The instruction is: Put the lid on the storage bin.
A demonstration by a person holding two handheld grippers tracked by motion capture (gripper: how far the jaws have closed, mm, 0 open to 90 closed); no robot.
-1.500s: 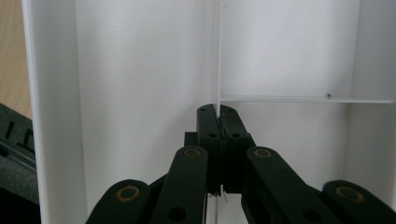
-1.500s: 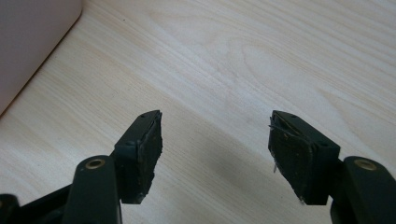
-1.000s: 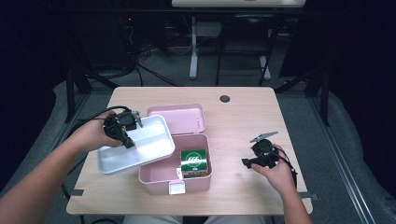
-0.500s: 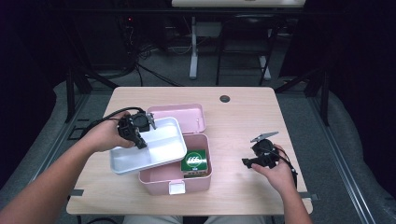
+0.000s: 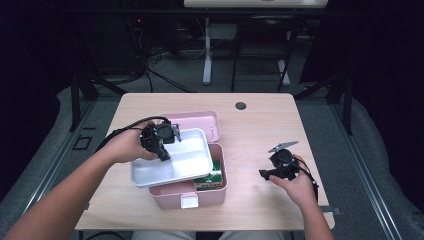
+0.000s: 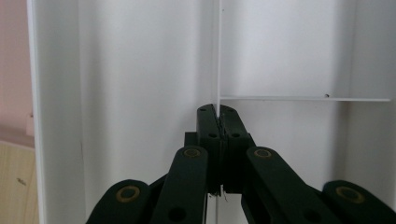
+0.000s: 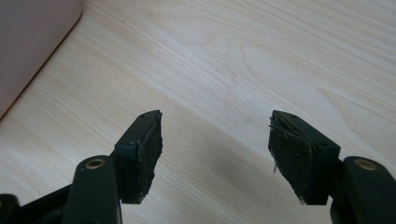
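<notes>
In the high view, the left claw (image 5: 162,150) sits left of centre in the frame, clenched on the thin inner divider of a white compartment tray (image 5: 187,160). The tray is held tilted above the open pink box (image 5: 217,187), its lower right part overlapping the box's opening and its left end reaching out past the box's left side over the pale wooden worktop (image 5: 260,125). In the left gripper view, the two black jaws are pressed together at the centre of the frame on the divider wall (image 6: 218,56), which runs straight up from the claw tips; a second, crosswise divider branches off to the right at mid-height.

The pink box stands at the lower centre of the high view, with a white latch (image 5: 188,200) on its front wall. Its pink lid (image 5: 207,122) lies just behind it, partly covered by the tray. Inside the box, at the right beneath the tray's edge, a green and white packet (image 5: 212,177) is visible.

The right claw (image 5: 265,175) is at the lower right of the high view, well apart from the box, resting low over the bare worktop. In the right gripper view its jaws stand released, wide apart with only wood grain between them, and a corner of the pink box shows at the upper left. A small dark round disc (image 5: 241,106) lies on the worktop near its far edge.
</notes>
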